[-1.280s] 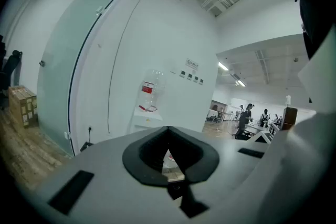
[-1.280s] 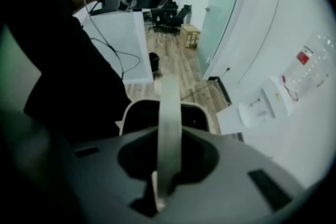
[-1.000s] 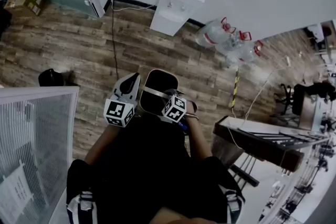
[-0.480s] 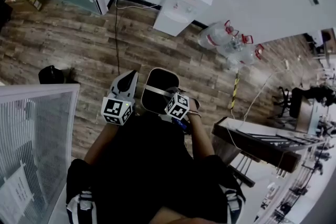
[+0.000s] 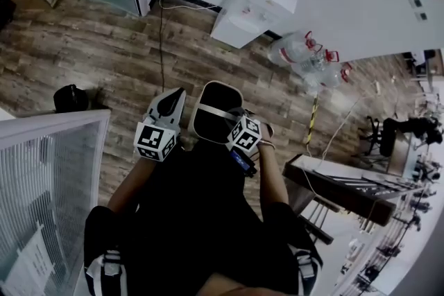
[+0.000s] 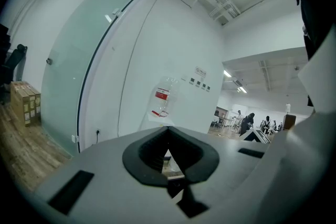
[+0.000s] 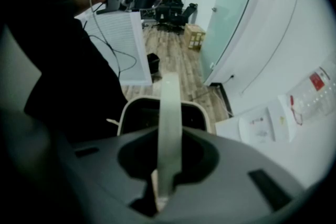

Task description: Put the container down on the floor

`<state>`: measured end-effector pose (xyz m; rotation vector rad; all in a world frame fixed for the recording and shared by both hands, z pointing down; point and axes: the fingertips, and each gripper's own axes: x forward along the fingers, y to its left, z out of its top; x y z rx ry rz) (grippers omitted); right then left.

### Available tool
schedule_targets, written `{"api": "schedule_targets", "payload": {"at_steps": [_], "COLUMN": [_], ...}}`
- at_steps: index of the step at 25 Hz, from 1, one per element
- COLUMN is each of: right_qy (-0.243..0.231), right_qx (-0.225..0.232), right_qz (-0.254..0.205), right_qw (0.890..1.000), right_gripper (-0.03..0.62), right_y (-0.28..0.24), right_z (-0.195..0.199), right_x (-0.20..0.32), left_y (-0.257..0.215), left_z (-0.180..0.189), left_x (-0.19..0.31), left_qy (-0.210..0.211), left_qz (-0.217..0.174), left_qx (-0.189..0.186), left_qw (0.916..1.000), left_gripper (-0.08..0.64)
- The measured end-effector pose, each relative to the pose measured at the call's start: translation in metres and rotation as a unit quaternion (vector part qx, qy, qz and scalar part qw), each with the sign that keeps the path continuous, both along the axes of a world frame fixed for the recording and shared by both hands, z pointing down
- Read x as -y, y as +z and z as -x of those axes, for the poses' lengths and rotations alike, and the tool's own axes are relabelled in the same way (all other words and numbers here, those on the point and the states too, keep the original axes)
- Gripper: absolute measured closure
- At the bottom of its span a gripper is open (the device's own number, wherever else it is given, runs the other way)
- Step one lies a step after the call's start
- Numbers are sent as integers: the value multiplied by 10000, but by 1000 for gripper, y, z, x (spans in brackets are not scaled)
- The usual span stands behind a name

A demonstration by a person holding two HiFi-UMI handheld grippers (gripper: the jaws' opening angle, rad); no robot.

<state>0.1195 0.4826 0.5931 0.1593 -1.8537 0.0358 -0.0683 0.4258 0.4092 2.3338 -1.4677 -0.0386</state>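
Observation:
The container (image 5: 214,123) is a dark bin with a pale rim and a pale strap handle (image 5: 216,111). It hangs in front of the person, above the wooden floor. My right gripper (image 5: 231,123) is shut on that handle. In the right gripper view the handle (image 7: 170,128) runs straight up between the jaws, with the container's rim (image 7: 126,110) behind it. My left gripper (image 5: 171,102) is held just left of the container, apart from it. In the left gripper view its jaws (image 6: 168,131) are shut with nothing between them.
A white water dispenser (image 5: 254,7) stands at the wall ahead, with water bottles (image 5: 305,52) on the floor to its right. A cable (image 5: 162,31) trails across the floor. A black object (image 5: 70,98) and a white partition (image 5: 48,170) are at left, a desk (image 5: 340,187) at right.
The right gripper and the hanging container have drifted slightly right and down in the head view. The grip on the handle is the same. The left gripper stays beside the container.

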Motion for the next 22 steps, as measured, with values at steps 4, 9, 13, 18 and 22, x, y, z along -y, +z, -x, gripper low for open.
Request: {"api": "schedule_targets", "payload": {"at_steps": [4,9,13,18,22], "right_qy": [4,-137,-368,-633,-831], "right_qx": [139,299,304,383,315], "right_qz": [-96,-116,-65,22,92], "right_qw": [9999,9994,9988,9973,9960], "right_gripper": [531,531,531,531,531], "right_y": [-7,-10,0,9,18], "right_z": [27,59,81,103,109], "right_x": [21,59,90,131,166], "left_y": [0,2,9,14,21], "left_z": [24,47,62,77,73], "left_x": [6,29,53,92,136], "left_qy": [-83,-331,-559,-805,-850], "left_qz": [-19,-2,27,128,288], "left_qx": [-33,-80,-49,35,74], "left_qw": [10000,9994,9984,9967,9959], "left_gripper": [529,529,529,528,529]}}
